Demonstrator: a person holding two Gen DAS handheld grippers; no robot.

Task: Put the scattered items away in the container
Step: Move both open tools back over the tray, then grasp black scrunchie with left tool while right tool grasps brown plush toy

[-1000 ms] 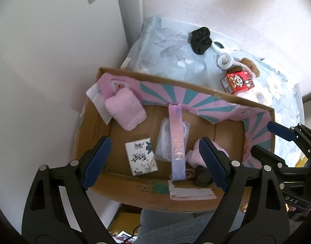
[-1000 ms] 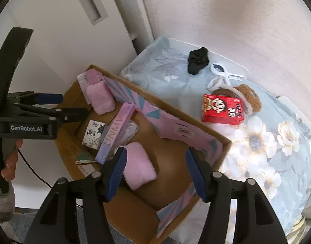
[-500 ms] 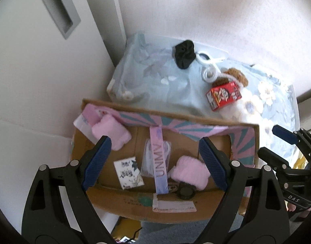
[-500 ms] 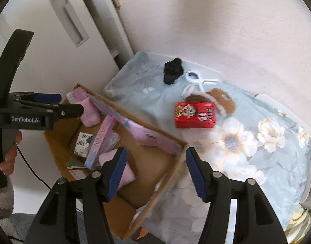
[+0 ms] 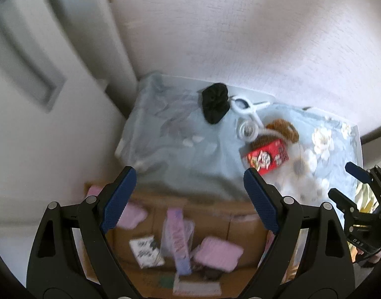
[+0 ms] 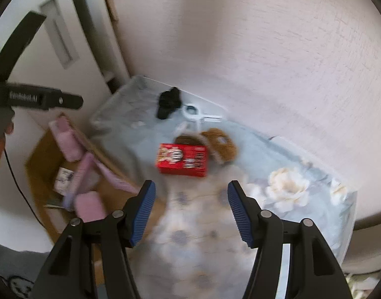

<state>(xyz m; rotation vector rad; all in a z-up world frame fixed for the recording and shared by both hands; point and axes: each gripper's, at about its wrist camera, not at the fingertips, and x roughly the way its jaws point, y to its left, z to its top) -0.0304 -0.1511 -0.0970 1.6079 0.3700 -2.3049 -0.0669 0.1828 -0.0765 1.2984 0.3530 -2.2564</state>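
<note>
White walls and a pale cupboard door close in a corner where a counter [image 6: 302, 224] under a flowered blue cloth meets a cardboard box [image 6: 41, 159] at its left edge.

The right tool [image 6: 190, 211] hangs over the near part of the cloth with its jaws about half open and nothing between them. The left tool [image 5: 188, 199] hovers above the box's far wall, jaws wide and empty.

Just beyond the right tool lies a red carton [image 6: 182, 160], flat on its broad face, its long axis running left to right across the view, printed side up. Behind it sit a brown furry thing [image 6: 221, 144], a white clip [image 6: 194, 113] and a black scrunchie [image 6: 168, 102], nearer the far wall.

The carton looks like the next pick. A clean grasp would bring the right tool down across the short sides, jaws square to the long axis and opened wider first, since it may be broader than the present gap. The cloth could ruck up under a low pad, so the approach should be steep. The box, already holding pink cloths [image 5: 216, 254] and a card [image 5: 145, 250], has free floor at its right end.
</note>
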